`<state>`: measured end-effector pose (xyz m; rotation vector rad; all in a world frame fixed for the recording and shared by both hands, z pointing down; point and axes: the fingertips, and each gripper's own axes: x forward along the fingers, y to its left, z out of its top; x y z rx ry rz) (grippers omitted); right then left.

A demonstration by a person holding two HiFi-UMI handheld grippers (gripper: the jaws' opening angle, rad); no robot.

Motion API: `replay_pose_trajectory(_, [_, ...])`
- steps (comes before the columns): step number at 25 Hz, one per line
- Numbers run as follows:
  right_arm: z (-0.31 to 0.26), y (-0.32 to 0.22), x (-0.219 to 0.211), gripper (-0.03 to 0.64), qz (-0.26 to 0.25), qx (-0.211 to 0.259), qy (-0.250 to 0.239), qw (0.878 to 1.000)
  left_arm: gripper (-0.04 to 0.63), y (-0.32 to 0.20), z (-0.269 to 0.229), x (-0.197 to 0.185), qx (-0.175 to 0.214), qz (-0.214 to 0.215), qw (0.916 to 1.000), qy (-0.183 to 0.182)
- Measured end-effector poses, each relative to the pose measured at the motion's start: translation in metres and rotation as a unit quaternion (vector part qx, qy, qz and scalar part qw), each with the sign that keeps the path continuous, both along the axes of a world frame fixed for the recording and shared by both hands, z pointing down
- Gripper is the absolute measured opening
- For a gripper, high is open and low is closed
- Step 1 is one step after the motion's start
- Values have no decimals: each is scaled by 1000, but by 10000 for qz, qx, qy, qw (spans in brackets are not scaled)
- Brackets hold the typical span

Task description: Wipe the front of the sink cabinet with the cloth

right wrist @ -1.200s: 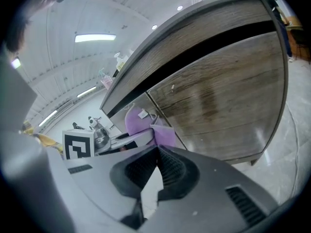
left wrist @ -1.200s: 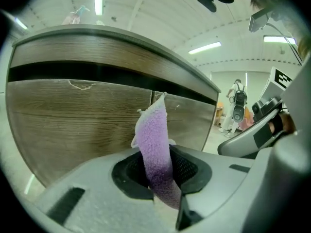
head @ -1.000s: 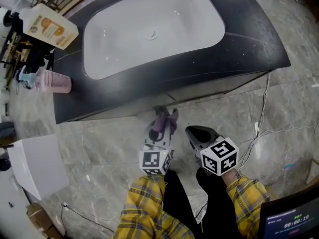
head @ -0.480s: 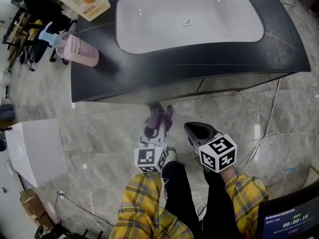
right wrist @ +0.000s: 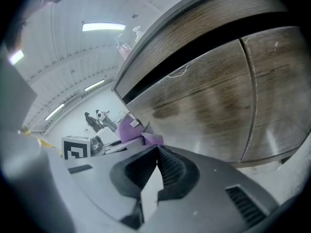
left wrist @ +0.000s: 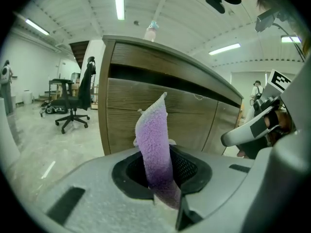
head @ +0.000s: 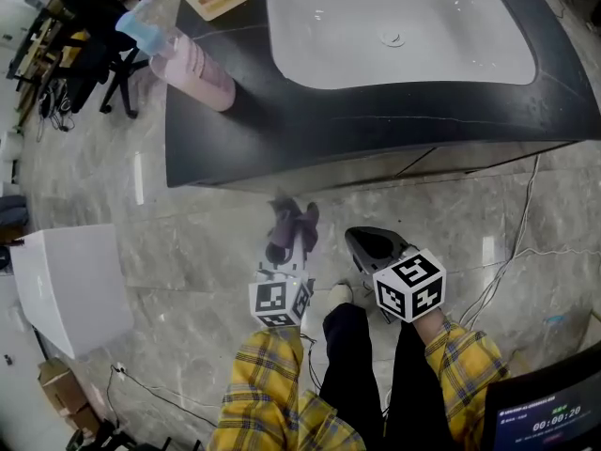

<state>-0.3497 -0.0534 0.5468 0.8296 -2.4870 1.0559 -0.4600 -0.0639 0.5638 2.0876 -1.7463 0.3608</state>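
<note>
1. Cloth (head: 289, 222), purple and fuzzy, is held in your left gripper (head: 286, 252); the jaws are clamped on its lower end.
2. In the left gripper view the cloth (left wrist: 154, 149) rises out of the jaws toward 12 o'clock as a narrow strip. Its free tip shows against the wooden front of the cabinet (left wrist: 194, 115).
3. From your head view, the cloth lies close to the foot of the cabinet (head: 376, 170), at 12 o'clock from the left gripper's marker cube. You cannot tell from any view whether it touches the wood.
4. Your right gripper (head: 364, 244) sits just beside the left one, at its 3 o'clock. Its jaws are together with nothing between them.
5. In the right gripper view, that gripper (right wrist: 155, 165) points at the cabinet (right wrist: 218, 96). Two door panels meet at a vertical seam toward 2 o'clock, and a dark gap runs above them.
6. The dark counter (head: 282, 125) overhangs the cabinet, with the white sink (head: 404, 36) set into it.
7. A pink spray bottle (head: 192, 69) stands on the counter at 10 o'clock from the cloth.
8. Cables (head: 512, 252) trail over the grey floor (head: 188, 252) at 3 o'clock from your right gripper.
9. A white box (head: 66, 289) sits well apart, at 9 o'clock from your left gripper.
</note>
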Motion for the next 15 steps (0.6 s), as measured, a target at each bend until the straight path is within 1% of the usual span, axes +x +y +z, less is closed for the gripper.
replay_pose_trajectory(4, [6,3,-20,5,1,-17,40,10000,69,-2,12,-35,-45,-221,9997,-13])
replay_pose_trajectory(7, [12,5,-30,5,15,9,121,9999,69,-1,25,-48,-180,-194,9996,-64])
replay_pose_trajectory(12, [26,2,-45,5,16,21,179,9998,67,-3,45,-67,-291,-205,9994,-23])
replay_pose_trajectory(15, [31,2,-48,5,67,2,201,9998,69,-9,55,-70,-375,-104,9992,-98])
